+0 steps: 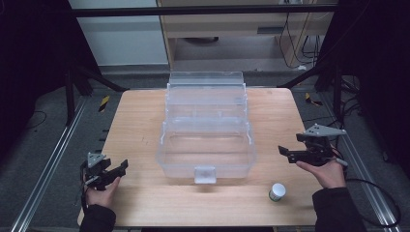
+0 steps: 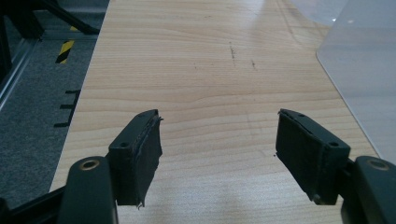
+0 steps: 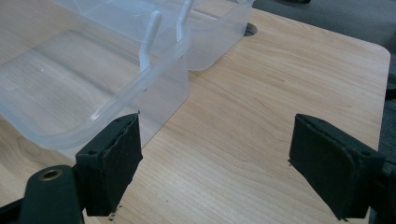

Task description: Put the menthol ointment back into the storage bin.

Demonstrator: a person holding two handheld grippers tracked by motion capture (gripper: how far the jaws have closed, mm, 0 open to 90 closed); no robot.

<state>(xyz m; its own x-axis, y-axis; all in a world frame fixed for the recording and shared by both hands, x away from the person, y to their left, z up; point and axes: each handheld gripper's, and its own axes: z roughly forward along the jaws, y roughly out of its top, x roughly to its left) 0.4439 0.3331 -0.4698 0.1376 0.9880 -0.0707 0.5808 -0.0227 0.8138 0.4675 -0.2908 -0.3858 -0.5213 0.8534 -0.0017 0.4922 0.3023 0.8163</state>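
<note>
Wooden table (image 1: 145, 121) holds clear box (image 1: 205, 145), small jar (image 1: 277, 192) nearby.

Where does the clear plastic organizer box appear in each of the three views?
High view: the clear plastic box stands open at the middle of the wooden table, its tiers stepping away from the person.
Left gripper view: its corner fills the upper right.
Right gripper view: it takes the upper left, hinge arms showing.
Shared landmark: the light wood tabletop under the box.
</note>
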